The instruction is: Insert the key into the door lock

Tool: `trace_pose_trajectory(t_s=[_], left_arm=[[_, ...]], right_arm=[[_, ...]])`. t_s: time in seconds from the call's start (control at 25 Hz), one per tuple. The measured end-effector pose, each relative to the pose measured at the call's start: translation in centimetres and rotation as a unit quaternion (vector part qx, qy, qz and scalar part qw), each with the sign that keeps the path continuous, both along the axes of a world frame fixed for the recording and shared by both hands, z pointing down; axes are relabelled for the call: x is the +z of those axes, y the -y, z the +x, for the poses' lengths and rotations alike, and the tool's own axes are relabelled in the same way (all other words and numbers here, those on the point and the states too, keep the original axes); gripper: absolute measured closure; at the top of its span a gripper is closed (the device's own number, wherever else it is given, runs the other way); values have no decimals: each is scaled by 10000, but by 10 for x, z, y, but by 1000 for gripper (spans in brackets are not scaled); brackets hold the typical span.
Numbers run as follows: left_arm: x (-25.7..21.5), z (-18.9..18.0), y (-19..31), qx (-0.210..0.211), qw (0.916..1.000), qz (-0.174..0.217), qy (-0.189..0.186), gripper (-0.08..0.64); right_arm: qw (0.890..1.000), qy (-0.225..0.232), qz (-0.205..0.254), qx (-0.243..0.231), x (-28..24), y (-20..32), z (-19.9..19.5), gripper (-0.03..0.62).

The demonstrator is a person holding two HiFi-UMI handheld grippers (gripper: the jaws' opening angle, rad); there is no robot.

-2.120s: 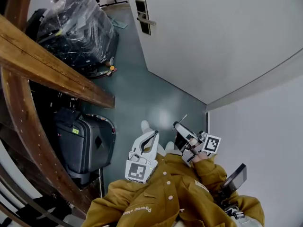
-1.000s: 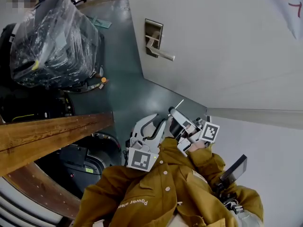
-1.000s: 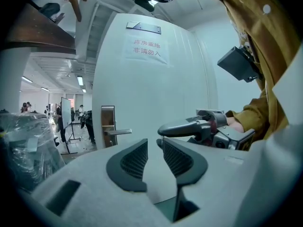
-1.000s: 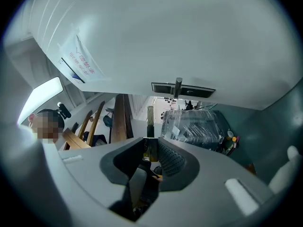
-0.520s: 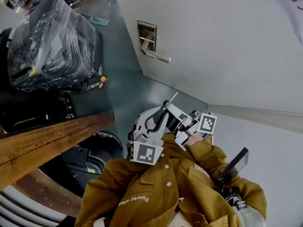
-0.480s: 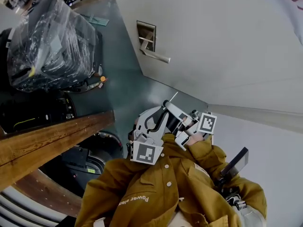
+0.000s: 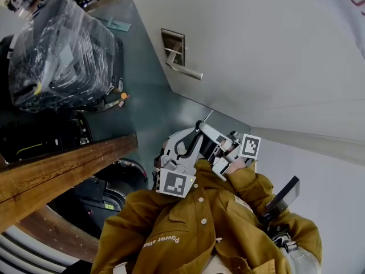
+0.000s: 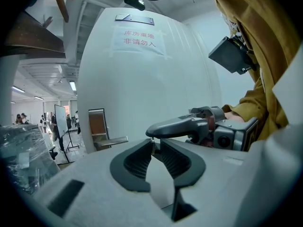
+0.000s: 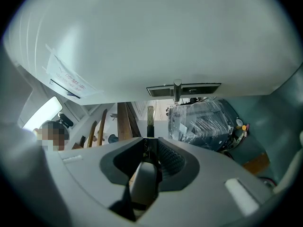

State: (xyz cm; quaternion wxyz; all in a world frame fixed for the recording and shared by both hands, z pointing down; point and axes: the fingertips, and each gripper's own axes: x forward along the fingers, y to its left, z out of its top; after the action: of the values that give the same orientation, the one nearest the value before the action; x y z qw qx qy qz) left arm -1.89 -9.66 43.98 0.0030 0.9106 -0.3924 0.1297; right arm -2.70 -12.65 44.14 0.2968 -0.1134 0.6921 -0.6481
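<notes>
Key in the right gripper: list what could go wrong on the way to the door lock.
The key sticks far out of the right gripper, held by its end only; meeting the lock plate off-centre, it may twist or slip. The lever handle juts out from the plate and could catch the gripper.

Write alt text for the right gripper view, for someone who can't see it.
The right tool is shut on a key whose blade points toward a white door, short of its lock plate and lever handle. A plastic-wrapped suitcase sits beyond, to the right.
</notes>
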Motion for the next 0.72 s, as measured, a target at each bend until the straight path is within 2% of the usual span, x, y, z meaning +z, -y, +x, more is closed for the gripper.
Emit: trace_pose_trajectory(t_s=[0.2,0.36,0.48,0.6,0.64,0.72], left_arm=[[0,1,5,-46,10000,66,49,502],[-3,0,10,19,9996,140,258,534],[-1,-1,11,-124,9999,66,55,535],[-3,-1,14,-138,9998,77,75,537],[-6,-2,15,-101,9997,120,162,537],[-11,-4,18,-27,9992,235,318,537]], right_arm=[[9998,65,77,-185,-4,3,-2,491],[9996,84,80,-247,-4,4,-1,491],[9996,88,101,-264,-5,5,-1,491],[9996,87,128,-233,-7,8,-1,488],[9996,101,131,-221,-8,10,-1,484],[9997,116,114,-186,-7,13,0,426]])
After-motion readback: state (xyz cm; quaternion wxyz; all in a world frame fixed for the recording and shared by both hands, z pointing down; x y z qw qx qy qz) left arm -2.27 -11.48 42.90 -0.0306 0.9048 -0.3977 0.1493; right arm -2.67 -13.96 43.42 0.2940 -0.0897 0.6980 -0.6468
